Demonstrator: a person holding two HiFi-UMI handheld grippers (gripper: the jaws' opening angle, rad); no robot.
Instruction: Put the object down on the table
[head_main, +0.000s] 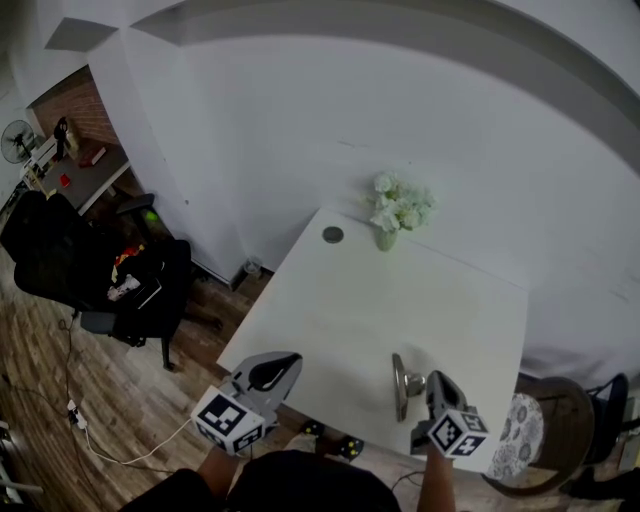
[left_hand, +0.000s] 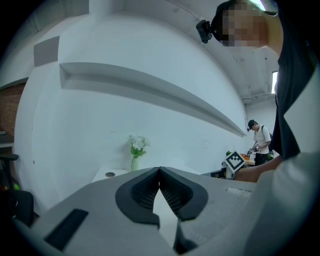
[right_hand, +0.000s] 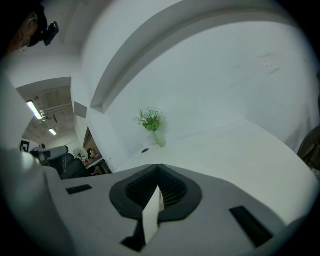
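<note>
A thin grey object (head_main: 399, 385) sits on the counter (head_main: 400, 300), near its front edge.
Just right of it, the right hand-held gripper (right_hand: 159, 167), jaws pinched tight together, gripping nothing I can make out. Off left, the left hand-held gripper (left_hand: 160, 169), tips pressed together too, empty.

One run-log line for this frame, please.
left gripper: shut | right gripper: shut, over table near edge | flower vase: far edge

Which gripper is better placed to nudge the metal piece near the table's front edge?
Right, I'd say. The metal piece is close beside the right gripper, whose jaws are shut; the left gripper hangs apart at the table's left corner.
</note>
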